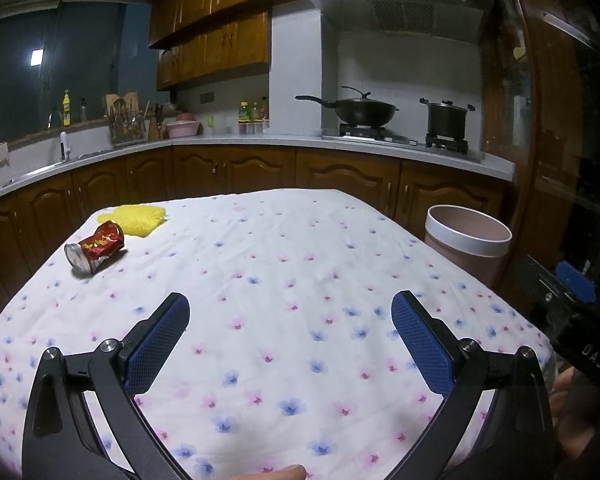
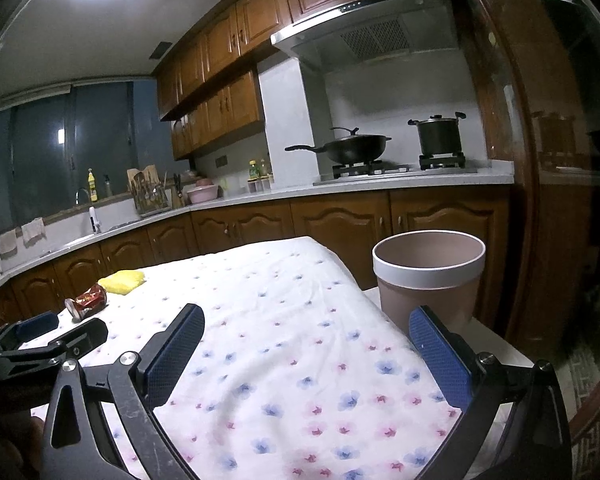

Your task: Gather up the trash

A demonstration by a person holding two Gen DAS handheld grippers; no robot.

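The table [image 1: 284, 248], under a flowered cloth, carries two bits of trash at its far left corner: a yellow wrapper [image 1: 142, 220] and, just beside it, a crushed red can [image 1: 96, 251] on its side. The bin [image 2: 428, 276] stands off the table's right edge; its inside is hidden, so what it holds cannot be told. Both pieces, I judge, are left to collect. The left gripper [image 1: 290, 336] and right gripper [image 2: 306, 344] are spread wide and hold nothing.
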